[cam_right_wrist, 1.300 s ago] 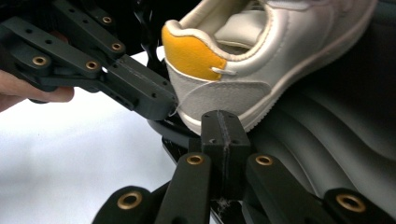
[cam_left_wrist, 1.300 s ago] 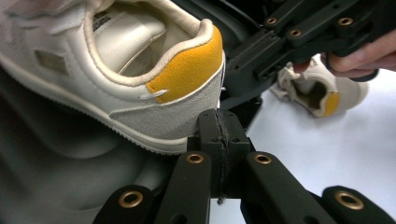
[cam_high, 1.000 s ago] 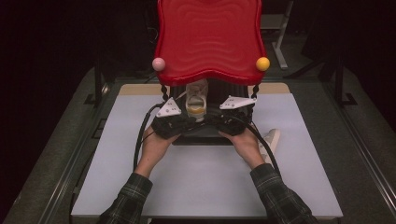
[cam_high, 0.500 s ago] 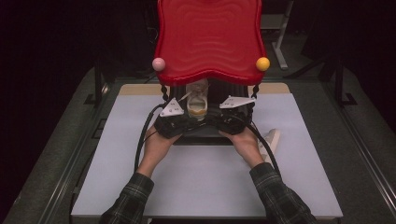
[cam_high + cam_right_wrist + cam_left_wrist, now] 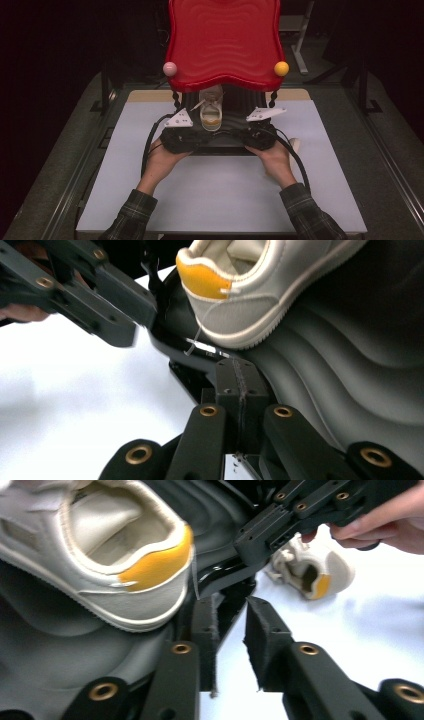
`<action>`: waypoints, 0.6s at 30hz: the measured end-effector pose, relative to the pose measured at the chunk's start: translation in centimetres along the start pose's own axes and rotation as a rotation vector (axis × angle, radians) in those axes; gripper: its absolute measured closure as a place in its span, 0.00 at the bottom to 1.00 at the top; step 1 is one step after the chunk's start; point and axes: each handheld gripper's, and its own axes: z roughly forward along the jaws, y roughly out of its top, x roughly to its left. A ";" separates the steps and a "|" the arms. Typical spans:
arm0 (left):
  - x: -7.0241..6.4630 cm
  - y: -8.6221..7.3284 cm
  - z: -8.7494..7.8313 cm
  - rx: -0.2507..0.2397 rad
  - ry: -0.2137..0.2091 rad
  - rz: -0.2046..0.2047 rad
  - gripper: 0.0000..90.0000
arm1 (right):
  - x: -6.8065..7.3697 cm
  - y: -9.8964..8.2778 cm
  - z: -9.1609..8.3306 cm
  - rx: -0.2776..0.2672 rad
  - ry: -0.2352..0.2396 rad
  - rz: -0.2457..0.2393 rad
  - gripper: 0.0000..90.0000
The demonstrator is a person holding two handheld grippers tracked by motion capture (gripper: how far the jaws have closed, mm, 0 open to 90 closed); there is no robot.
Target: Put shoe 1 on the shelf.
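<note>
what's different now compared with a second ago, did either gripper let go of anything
The left gripper has just been opening; its jaws now stand apart at the black shelf's front edge, nothing pressed between them. The right gripper stays shut at that edge. Both hands have hardly shifted. The shoe still sits on the shelf under the red top, and a second shoe lies on the white table.

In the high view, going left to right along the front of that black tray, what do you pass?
Left gripper with its grey three-cornered plate → cream sneaker with an orange heel patch on the black ribbed tray → right gripper → second cream sneaker lying on the white table.
</note>
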 end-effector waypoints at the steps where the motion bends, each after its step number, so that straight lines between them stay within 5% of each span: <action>1: -0.2 -0.1 -0.1 0.008 -0.006 0.000 0.75 | 0.1 -0.1 -0.3 -0.001 0.000 0.000 0.99; 7: -1.4 -1.5 -0.9 0.063 -0.023 -0.006 0.58 | 0.1 -1.1 -2.3 -0.011 -0.005 -0.007 0.99; 18: -2.7 -6.5 -3.2 0.117 0.030 -0.051 0.36 | -1.0 -3.0 -6.3 -0.029 -0.066 -0.001 0.99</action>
